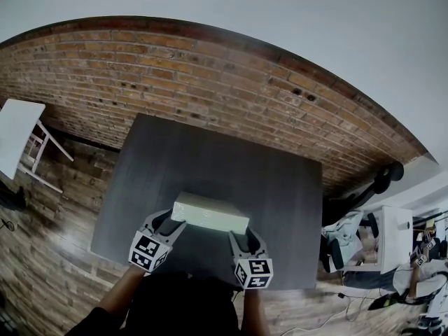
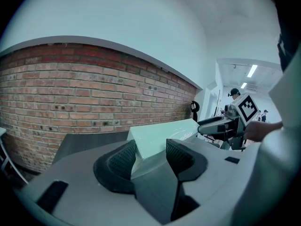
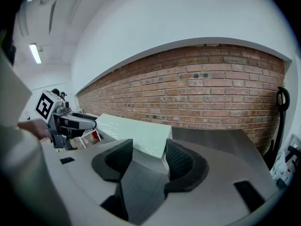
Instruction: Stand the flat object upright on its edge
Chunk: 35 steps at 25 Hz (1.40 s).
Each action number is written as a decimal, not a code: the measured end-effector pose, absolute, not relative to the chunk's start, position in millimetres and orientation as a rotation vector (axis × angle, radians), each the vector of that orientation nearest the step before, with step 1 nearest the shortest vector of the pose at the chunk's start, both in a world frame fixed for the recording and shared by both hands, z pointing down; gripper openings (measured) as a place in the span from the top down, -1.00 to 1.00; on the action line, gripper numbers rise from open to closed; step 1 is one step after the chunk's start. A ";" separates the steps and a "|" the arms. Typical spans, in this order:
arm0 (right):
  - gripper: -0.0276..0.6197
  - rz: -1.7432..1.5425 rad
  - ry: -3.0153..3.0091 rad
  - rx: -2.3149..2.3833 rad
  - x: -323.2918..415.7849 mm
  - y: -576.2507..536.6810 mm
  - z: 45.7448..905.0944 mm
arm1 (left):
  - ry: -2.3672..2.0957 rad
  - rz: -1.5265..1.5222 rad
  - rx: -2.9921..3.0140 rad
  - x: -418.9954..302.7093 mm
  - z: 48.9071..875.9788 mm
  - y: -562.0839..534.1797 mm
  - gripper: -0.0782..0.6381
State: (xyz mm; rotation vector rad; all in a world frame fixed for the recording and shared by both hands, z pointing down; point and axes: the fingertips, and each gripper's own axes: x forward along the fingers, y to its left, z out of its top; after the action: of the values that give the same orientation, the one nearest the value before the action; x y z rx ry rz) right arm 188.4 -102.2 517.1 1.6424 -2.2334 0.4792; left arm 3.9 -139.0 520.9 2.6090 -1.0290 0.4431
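A flat pale green box (image 1: 210, 213) is held over the near part of the dark table (image 1: 280, 187), long side running left to right, its top face and front edge showing. My left gripper (image 1: 172, 224) is shut on the box's left end. In the left gripper view the box (image 2: 160, 135) fills the gap between the ribbed pads (image 2: 123, 160). My right gripper (image 1: 239, 237) is shut on the right end. In the right gripper view the box (image 3: 136, 132) sits between both pads (image 3: 178, 160). Each gripper view shows the other gripper at the far end.
A brick wall (image 1: 210, 75) runs behind the table's far edge. A white table (image 1: 17, 135) stands at the left on the wooden floor. At the right are a white cabinet (image 1: 392, 240) and cluttered equipment. A person stands far off in the left gripper view.
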 end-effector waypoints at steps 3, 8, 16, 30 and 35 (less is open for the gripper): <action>0.21 0.518 -2.223 1.637 192.2 -104.7 513.3 | -1.016 0.448 2.596 7.4 516.3 -142.5 0.20; 0.22 0.560 -2.174 1.614 197.8 -107.7 510.0 | -0.982 0.490 2.539 12.8 518.8 -145.2 0.20; 0.24 0.682 -2.149 1.594 203.0 -111.2 508.5 | -0.921 0.561 2.466 16.8 514.5 -151.2 0.20; 0.24 0.730 -2.143 1.598 209.2 -120.2 506.3 | -0.887 0.558 2.442 22.7 512.3 -161.4 0.20; 0.24 0.728 -2.155 1.610 210.9 -123.9 506.1 | -0.893 0.539 2.454 24.2 512.1 -165.2 0.20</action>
State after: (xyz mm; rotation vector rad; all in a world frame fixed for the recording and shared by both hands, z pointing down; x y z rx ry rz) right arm 210.9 -123.9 506.1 1.6098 -2.1548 0.7277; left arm 24.2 -165.2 512.1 2.4542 -0.8932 0.5386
